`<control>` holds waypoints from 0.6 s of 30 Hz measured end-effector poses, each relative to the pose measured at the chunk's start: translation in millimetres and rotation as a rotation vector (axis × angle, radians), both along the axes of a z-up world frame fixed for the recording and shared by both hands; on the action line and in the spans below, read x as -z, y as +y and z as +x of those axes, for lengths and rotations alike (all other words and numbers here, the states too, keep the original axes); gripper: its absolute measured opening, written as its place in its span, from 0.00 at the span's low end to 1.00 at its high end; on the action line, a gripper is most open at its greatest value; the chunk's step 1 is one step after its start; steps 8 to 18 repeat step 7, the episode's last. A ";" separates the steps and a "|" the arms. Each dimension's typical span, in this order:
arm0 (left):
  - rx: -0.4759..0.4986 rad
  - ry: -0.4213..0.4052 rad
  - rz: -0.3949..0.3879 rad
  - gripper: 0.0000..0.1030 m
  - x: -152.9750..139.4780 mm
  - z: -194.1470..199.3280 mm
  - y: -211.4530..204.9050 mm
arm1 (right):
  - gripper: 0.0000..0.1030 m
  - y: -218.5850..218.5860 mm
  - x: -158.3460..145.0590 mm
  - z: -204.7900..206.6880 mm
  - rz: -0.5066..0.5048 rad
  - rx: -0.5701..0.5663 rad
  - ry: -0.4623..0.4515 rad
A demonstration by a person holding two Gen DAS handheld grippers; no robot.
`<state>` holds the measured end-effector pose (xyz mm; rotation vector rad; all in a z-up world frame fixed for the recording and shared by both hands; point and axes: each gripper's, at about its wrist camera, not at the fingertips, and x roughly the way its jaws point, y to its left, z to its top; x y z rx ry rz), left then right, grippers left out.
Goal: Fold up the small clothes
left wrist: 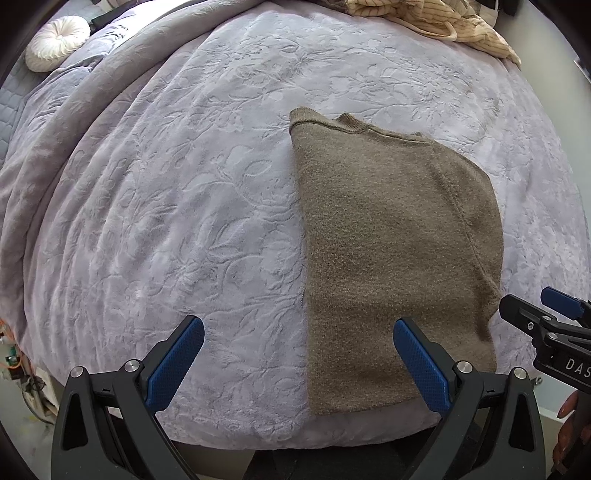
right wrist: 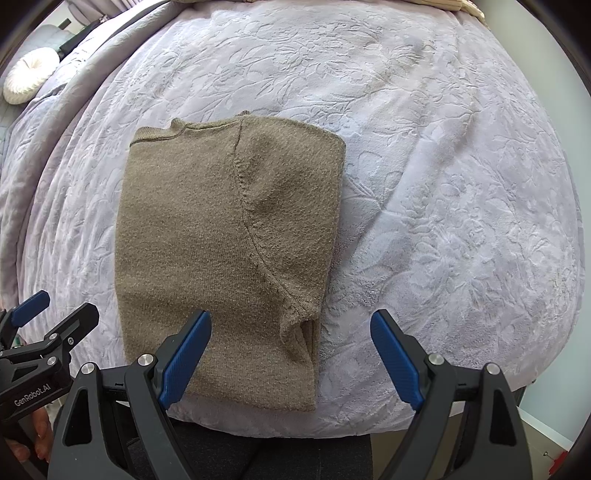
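Note:
A brown knitted sweater (left wrist: 391, 240) (right wrist: 225, 251) lies flat on the bed, folded into a narrow upright panel with its collar at the far end. My left gripper (left wrist: 299, 350) hangs open above its near left edge, blue pads wide apart and nothing between them. My right gripper (right wrist: 291, 347) hovers open over the near right corner of the sweater, also holding nothing. Each gripper shows at the edge of the other's view: the right gripper (left wrist: 532, 306) and the left gripper (right wrist: 51, 306).
A lilac embossed blanket (left wrist: 184, 206) (right wrist: 443, 184) covers the bed. A round white cushion (left wrist: 55, 42) (right wrist: 29, 74) lies at the far left. A pile of cream striped cloth (left wrist: 443, 22) sits at the far right. The bed's near edge (left wrist: 258, 439) runs just below the sweater.

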<state>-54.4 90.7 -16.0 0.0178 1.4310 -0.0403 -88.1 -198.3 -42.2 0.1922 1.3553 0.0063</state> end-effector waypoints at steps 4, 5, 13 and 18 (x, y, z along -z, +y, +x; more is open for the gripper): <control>0.006 -0.012 0.001 1.00 -1.7 -0.7 0.0 | 0.87 0.6 0.5 -0.9 0.001 0.001 0.000; 0.009 -0.014 0.000 1.00 -2.2 -0.9 -0.4 | 0.87 0.6 0.7 -0.8 0.002 0.001 0.001; 0.011 -0.013 -0.002 1.00 -2.6 -0.9 -0.8 | 0.87 1.5 1.6 -1.8 0.002 0.002 0.002; 0.011 -0.013 -0.002 1.00 -2.6 -0.9 -0.8 | 0.87 1.5 1.6 -1.8 0.002 0.002 0.002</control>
